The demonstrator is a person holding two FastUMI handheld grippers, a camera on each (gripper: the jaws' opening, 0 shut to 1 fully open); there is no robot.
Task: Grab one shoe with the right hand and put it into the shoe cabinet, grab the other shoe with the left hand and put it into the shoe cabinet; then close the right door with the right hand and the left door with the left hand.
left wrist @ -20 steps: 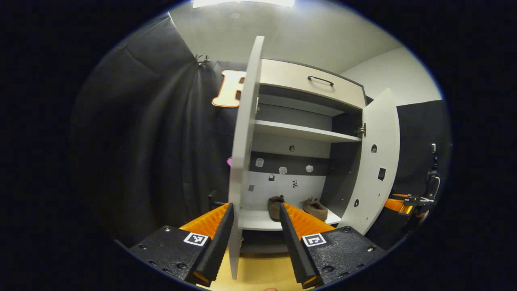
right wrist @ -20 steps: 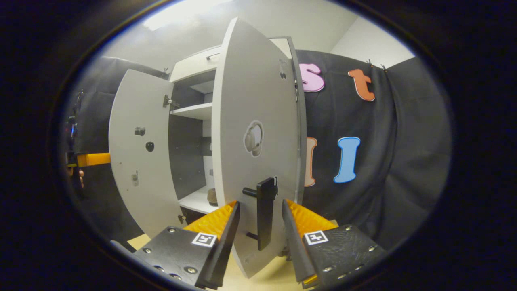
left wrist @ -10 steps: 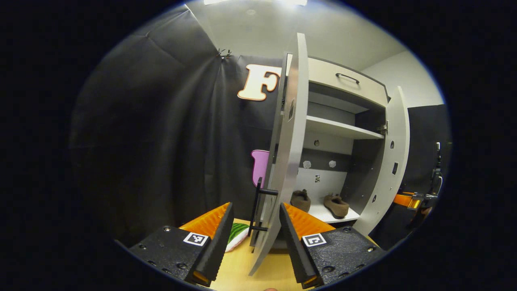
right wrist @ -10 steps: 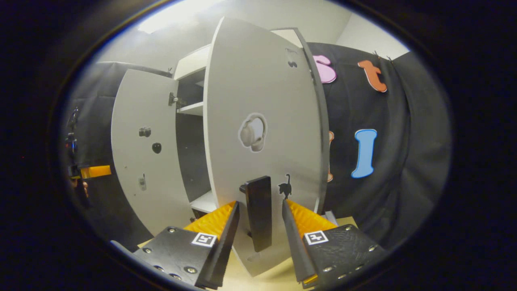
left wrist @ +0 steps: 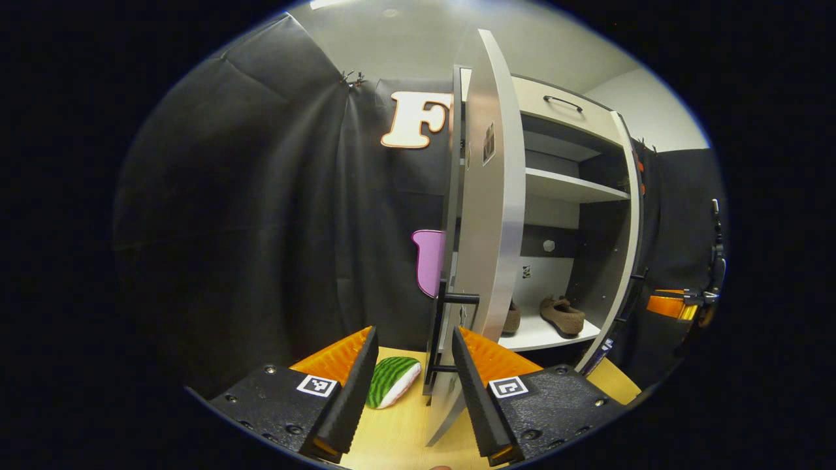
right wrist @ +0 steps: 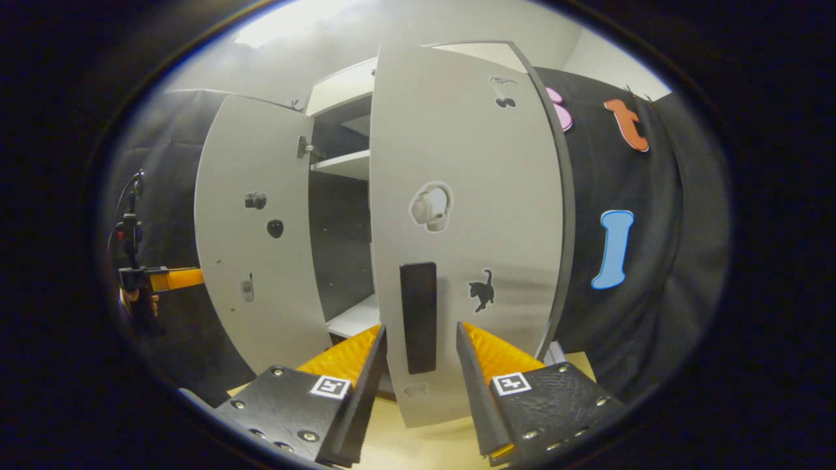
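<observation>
Two brown shoes (left wrist: 563, 314) (left wrist: 511, 318) lie on the bottom shelf of the white shoe cabinet (left wrist: 568, 189). The left door (left wrist: 486, 215) stands ajar, seen nearly edge-on. Its black handle (left wrist: 444, 333) sits just ahead of my open left gripper (left wrist: 413, 352), close to the right-hand finger. In the right gripper view the right door (right wrist: 470, 215) faces me, partly swung in. Its black handle (right wrist: 418, 316) stands in the gap of my open right gripper (right wrist: 418, 352); the fingers do not press it. The left door (right wrist: 255, 222) hangs open beyond.
A watermelon-slice toy (left wrist: 392, 382) lies on the wooden tabletop (left wrist: 405, 437) left of the left door. The right gripper (left wrist: 673, 305) shows far right; the left gripper (right wrist: 163, 279) and a hand (right wrist: 137, 300) show far left. A drawer with handle (left wrist: 562, 103) tops the cabinet.
The right door has swung further toward shut, the right gripper following its handle. My left gripper has moved around to the left door's outer side, bringing its handle into view.
</observation>
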